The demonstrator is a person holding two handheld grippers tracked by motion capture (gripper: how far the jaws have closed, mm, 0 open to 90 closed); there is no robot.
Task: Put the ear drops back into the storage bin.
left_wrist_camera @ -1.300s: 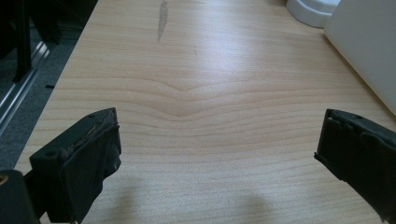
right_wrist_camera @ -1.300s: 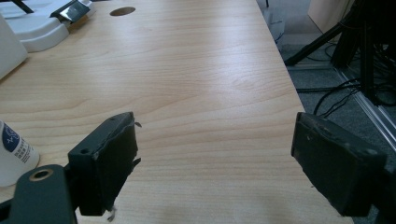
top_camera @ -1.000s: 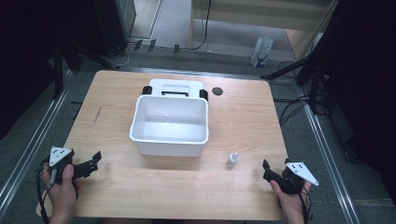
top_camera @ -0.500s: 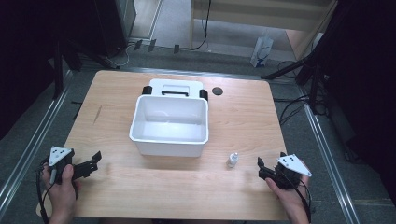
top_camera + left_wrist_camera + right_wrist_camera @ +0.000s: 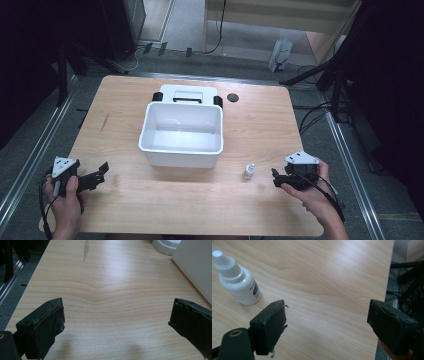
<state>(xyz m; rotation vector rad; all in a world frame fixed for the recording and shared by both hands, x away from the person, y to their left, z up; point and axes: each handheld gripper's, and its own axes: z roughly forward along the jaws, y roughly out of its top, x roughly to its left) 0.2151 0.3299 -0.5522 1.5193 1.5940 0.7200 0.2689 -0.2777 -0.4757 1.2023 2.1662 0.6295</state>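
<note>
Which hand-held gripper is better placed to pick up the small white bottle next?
Right, probably. The right hand-held gripper is open beside the small white bottle; the left hand-held gripper sits far across the table, beyond the white bin.

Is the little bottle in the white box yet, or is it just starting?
Just starting, it looks like. Nothing seems done: the little bottle stands upright on the table, outside the white box. In hand: the right tongs are open beside the bottle, not touching it. The left tongs are open over bare wood. Probably left: grab the bottle and, perhaps, drop it in.
</note>
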